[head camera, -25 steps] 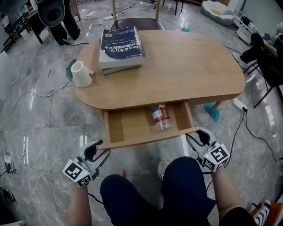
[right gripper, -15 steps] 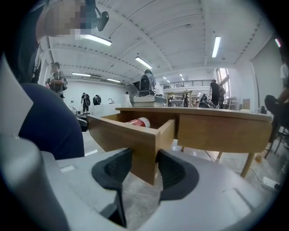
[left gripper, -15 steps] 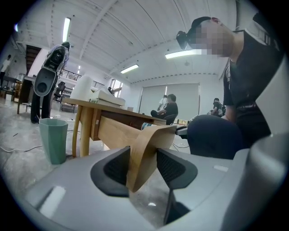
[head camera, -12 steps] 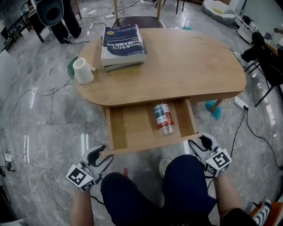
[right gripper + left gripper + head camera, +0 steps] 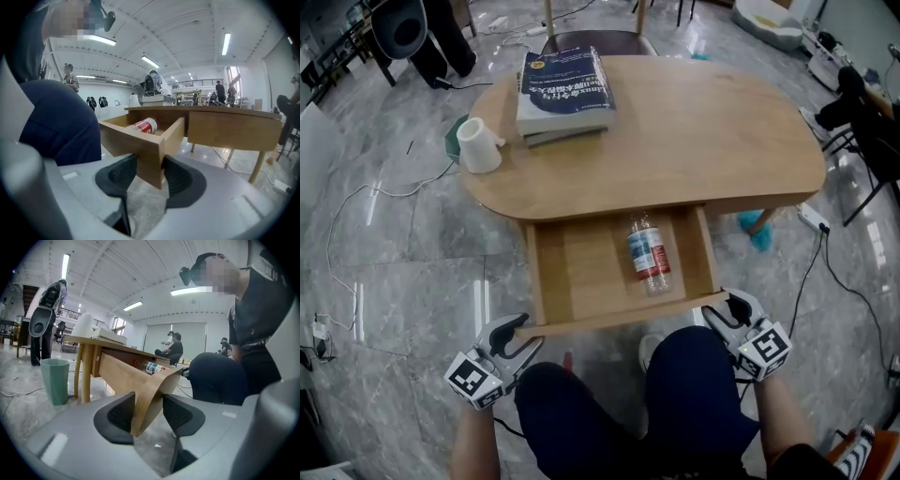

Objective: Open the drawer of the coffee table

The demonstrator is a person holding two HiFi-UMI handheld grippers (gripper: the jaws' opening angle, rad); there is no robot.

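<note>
The wooden coffee table point(image 5: 703, 122) has its drawer point(image 5: 581, 272) pulled well out toward me. A clear bottle with a red label point(image 5: 650, 255) lies inside, right of centre. My left gripper point(image 5: 519, 332) grips the front panel's left corner point(image 5: 140, 394), with a pad on each face of the wood. On the panel's right corner point(image 5: 150, 150), my right gripper point(image 5: 721, 308) is closed the same way. The left gripper view shows the left gripper point(image 5: 147, 405) and the bottle point(image 5: 153, 367) behind the panel. The right gripper point(image 5: 150, 168) also sees the bottle point(image 5: 142, 125).
A stack of books point(image 5: 565, 82) and a white mug point(image 5: 476, 148) stand on the tabletop's far left. A teal bin point(image 5: 55, 380) sits on the floor by the table leg. My knees point(image 5: 609, 403) are just under the drawer front. Cables and a power strip point(image 5: 811, 220) lie around.
The drawer has slid further out toward me, and both grippers came back with it. More of the bottle and drawer floor now show.
</note>
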